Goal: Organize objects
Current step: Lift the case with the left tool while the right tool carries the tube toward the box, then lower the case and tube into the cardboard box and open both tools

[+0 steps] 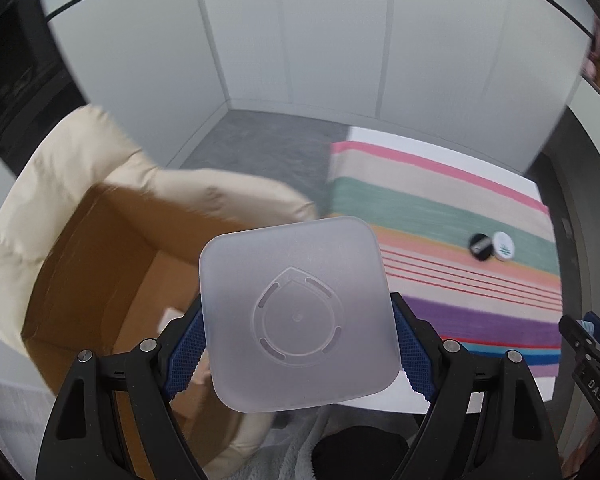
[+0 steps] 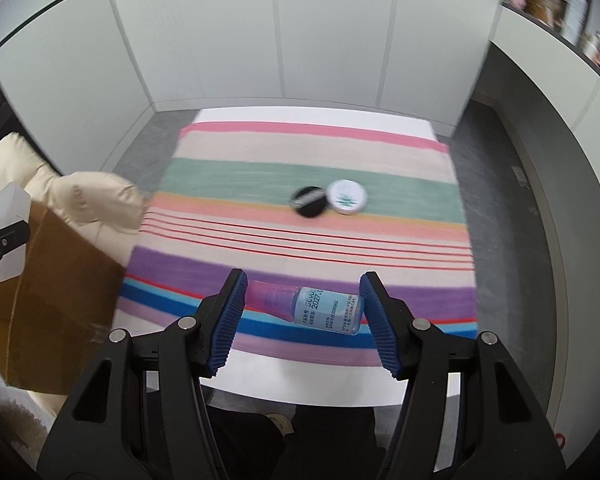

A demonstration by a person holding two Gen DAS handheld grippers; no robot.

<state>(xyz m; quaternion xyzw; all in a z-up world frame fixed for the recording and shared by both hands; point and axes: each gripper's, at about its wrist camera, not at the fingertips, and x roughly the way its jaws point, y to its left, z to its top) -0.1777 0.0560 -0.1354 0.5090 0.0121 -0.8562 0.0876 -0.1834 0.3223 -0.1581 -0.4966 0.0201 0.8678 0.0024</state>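
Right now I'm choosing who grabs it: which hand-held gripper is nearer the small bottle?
Right. The right hand-held gripper straddles the small bottle; the left holds a frosted container off by the box.

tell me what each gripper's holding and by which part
The left gripper clamps a frosted square container by its two opposite sides. The right gripper brackets a small bottle end to end, not visibly gripping it.

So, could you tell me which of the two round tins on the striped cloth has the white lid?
The right-hand tin, with a green leaf print; the tin touching its left side is black.
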